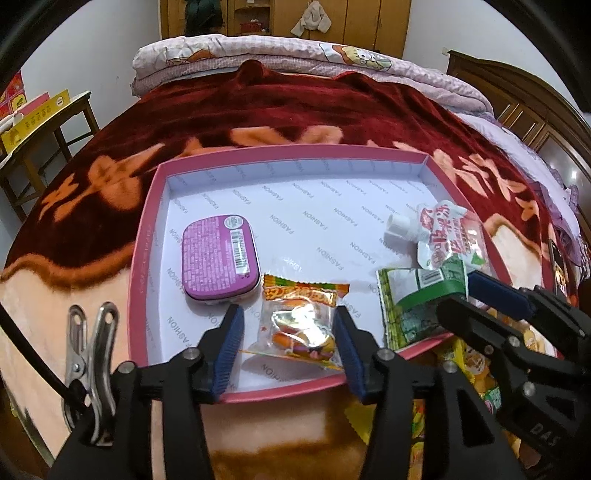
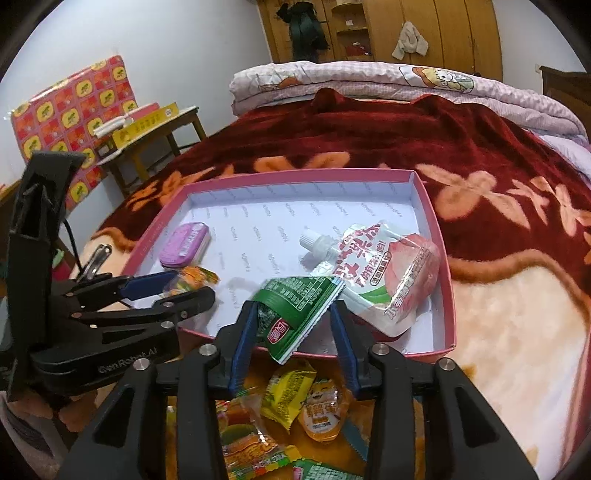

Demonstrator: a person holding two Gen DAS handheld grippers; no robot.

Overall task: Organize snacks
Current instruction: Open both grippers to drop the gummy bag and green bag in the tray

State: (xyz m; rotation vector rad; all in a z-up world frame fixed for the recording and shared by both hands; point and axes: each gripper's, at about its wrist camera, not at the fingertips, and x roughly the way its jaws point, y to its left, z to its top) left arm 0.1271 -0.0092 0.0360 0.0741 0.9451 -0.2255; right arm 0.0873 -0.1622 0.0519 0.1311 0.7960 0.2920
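Snacks in pink box (image 1: 147,236): one tin (image 1: 216,256), one pouch (image 1: 448,236), two packets (image 1: 299,317).

— Where are we? A home bedroom, we'd say: the wide bed under its dark red plush blanket with peach flowers (image 1: 295,107) fills our view.

— Agreed. Beyond that bed's far end we see a folded pink checked cartoon quilt (image 2: 369,79), then tall wooden wardrobes (image 2: 424,29). Left of the bed stands a small wooden side table (image 2: 162,136).

"FASHION" repeated across tray lining (image 1: 295,206), "GenRobot.AI" on left tongs (image 2: 184,291)
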